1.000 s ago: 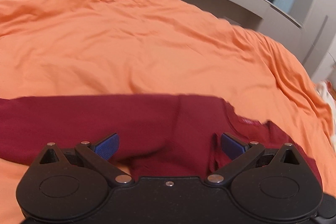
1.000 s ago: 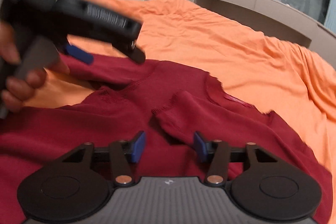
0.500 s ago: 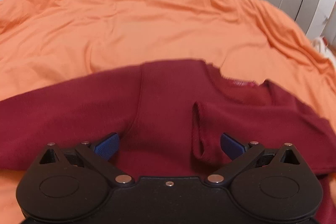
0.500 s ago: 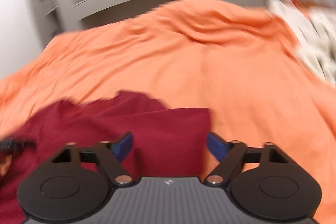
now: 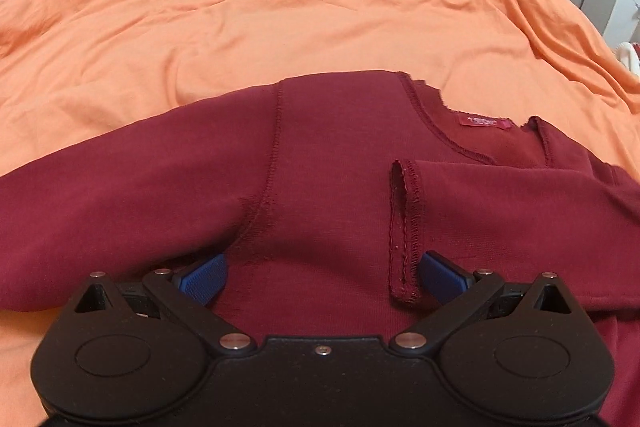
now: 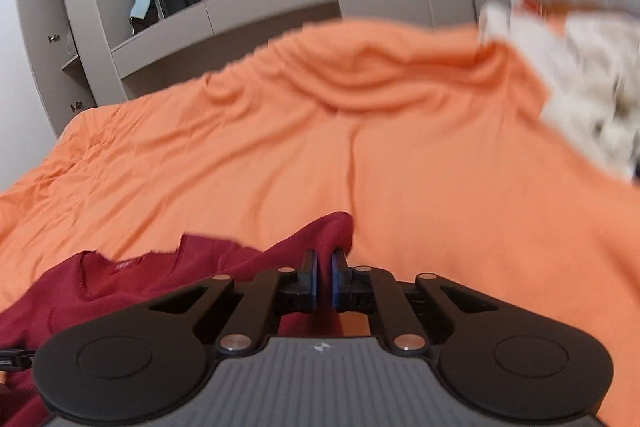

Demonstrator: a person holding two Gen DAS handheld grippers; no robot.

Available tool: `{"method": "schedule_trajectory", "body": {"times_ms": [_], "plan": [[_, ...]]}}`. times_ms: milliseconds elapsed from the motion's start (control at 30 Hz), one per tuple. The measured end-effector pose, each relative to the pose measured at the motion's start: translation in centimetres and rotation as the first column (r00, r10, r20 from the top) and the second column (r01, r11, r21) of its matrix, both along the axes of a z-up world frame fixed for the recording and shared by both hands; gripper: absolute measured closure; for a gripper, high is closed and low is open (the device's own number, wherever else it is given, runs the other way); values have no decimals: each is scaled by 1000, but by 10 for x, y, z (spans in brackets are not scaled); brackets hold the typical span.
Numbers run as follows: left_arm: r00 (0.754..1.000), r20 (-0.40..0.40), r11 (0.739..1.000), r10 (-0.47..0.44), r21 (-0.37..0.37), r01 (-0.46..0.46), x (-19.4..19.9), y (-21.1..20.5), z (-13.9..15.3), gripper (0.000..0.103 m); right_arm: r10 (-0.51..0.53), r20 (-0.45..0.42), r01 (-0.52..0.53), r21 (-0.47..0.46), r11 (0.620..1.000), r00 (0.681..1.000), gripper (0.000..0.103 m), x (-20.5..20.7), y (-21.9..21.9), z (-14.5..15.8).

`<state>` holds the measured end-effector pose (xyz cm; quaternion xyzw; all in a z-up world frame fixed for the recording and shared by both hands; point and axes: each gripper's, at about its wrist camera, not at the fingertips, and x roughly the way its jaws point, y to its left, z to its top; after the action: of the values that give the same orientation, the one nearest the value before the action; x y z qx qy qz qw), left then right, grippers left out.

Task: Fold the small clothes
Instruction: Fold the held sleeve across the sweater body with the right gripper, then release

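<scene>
A dark red long-sleeved top (image 5: 332, 163) lies spread on the orange bedspread (image 5: 248, 19), neckline and red label toward the far right. One sleeve is folded across the chest, its cuff (image 5: 404, 227) pointing at me. My left gripper (image 5: 322, 273) hovers open over the chest, blue pads either side of the armpit seam and that cuff. In the right wrist view the top (image 6: 168, 275) shows at lower left, and my right gripper (image 6: 325, 277) is shut on a raised fold at its right edge, near the shoulder.
The orange bedspread (image 6: 400, 155) stretches away on all sides of the top. A white and grey patterned cloth (image 6: 580, 83) lies blurred at the bed's far right. Grey cabinets (image 6: 260, 7) and a window stand behind the bed.
The right gripper swung from the folded sleeve to the top's right edge and closed on it. The left gripper came lower and nearer over the chest, still open.
</scene>
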<state>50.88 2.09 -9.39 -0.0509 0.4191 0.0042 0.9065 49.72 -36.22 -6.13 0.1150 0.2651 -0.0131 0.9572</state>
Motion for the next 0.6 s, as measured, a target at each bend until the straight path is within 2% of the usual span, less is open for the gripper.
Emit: {"method": "schedule_trajectory", "body": {"times_ms": [100,200,233,267,333,467,600], "plan": [[1000,1,1000,-17,15,17,0,-5,-2,1,5,-16,-6,-68,998,1000,95,13,9,-2],[1000,-4,999,-19,47,19,1,-10,-3,1,30,-85,-35,-59,998,996,90,21,11,-17],[1000,-4,999,-18,50,18,1,-11,-3,1,28,-85,-33,-57,998,996,77,17,8,-17],[1000,-4,999,-17,48,18,1,-11,-3,1,24,-82,-29,-57,998,996,58,10,8,-18],[1000,-5,999,-14,41,14,2,-11,-3,1,28,-56,-31,-60,998,998,47,-10,2,-15],[1000,-6,999,-13,36,13,2,-10,-3,1,55,-76,-67,-165,984,996,42,-54,1,-12],[1000,-6,999,-12,34,12,2,-9,-3,1,120,-147,-155,-252,955,982,41,-90,19,-29]]}}
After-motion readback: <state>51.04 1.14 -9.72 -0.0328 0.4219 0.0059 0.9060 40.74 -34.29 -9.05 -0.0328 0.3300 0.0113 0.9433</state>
